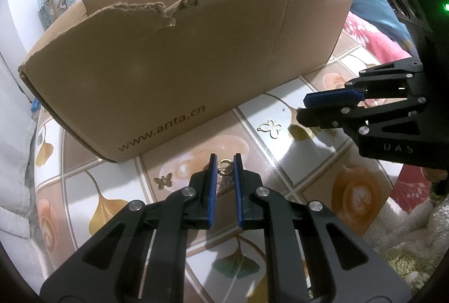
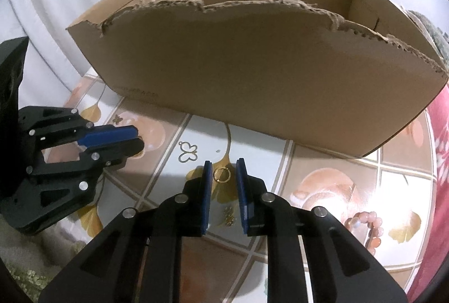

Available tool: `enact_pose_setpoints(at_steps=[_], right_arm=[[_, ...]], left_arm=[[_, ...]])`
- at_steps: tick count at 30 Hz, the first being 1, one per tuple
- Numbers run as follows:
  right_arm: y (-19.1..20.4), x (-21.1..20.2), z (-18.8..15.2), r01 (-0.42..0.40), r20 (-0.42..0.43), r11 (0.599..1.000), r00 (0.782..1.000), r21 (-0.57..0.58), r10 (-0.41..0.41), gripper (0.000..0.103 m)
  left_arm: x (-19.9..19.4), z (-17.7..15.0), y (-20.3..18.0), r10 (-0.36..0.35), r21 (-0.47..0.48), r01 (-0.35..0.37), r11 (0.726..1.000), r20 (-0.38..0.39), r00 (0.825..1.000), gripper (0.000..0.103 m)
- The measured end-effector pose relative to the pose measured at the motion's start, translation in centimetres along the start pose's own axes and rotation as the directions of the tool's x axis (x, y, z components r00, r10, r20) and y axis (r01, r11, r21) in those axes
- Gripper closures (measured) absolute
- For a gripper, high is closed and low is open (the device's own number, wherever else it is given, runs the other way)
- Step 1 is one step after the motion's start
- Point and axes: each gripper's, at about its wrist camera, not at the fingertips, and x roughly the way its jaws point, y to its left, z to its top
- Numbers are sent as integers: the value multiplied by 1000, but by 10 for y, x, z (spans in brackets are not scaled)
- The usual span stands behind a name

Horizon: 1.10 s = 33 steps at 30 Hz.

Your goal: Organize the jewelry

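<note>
- On the tiled-print table [image 1: 266, 106], left wrist view: L gripper [image 1: 225, 160] points down at the cloth, jaws narrow, w/ a gold ring [image 1: 225, 167] right between the blue pads.
- Ring sits v. close to both pads; can't tell if they're clenched on it or just bracketing it.
- Cardboard box [image 1: 182, 64], torn top edge, "www.anta.cn" printed on the near wall, stands just behind the ring.
- Dark gold butterfly charm [image 1: 163, 180] lies just left of the L fingers; pale outline butterfly [image 1: 270, 128] further right, apart from both claws.
- R gripper [image 1: 301, 105] comes in from the right edge, tips near the outline butterfly, not touching it.
- Right wrist view: R gripper is released, a clear gap each side of another gold ring [image 2: 222, 174], which lies flat on the cloth btwn the pads, on a yellow leaf print.
- The outline butterfly lies just beyond and left of the R tips; L gripper's at far left, tips close together.
- Pink bead bracelet [image 2: 367, 227] lies to the right, beside the R gripper's arm.
- The box fills the background; its inside isn't visible.
</note>
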Motion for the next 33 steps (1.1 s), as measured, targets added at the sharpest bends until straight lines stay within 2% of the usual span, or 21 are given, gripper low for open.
enact_pose_setpoints(at_steps=[14, 17, 28, 31, 33], right_arm=[[15, 5, 0, 18, 3, 999, 1000, -28, -18, 85], [12, 4, -3, 18, 7, 1000, 1000, -18, -18, 91], [5, 2, -7, -2, 23, 1000, 1000, 7, 2, 93], [0, -4, -8, -9, 28, 1000, 1000, 9, 9, 100], [-1, -5, -8, -6, 25, 1000, 1000, 6, 6, 100]], left_arm=[[0, 0, 0, 1, 0, -1, 1000, 0, 1000, 92], [0, 0, 0, 0, 0, 0, 1000, 0, 1000, 92], [-1, 0, 0, 2, 0, -2, 1000, 1, 1000, 92], [-1, 1, 1, 0, -1, 0, 1000, 0, 1000, 92], [-1, 1, 1, 0, -2, 0, 1000, -1, 1000, 92]])
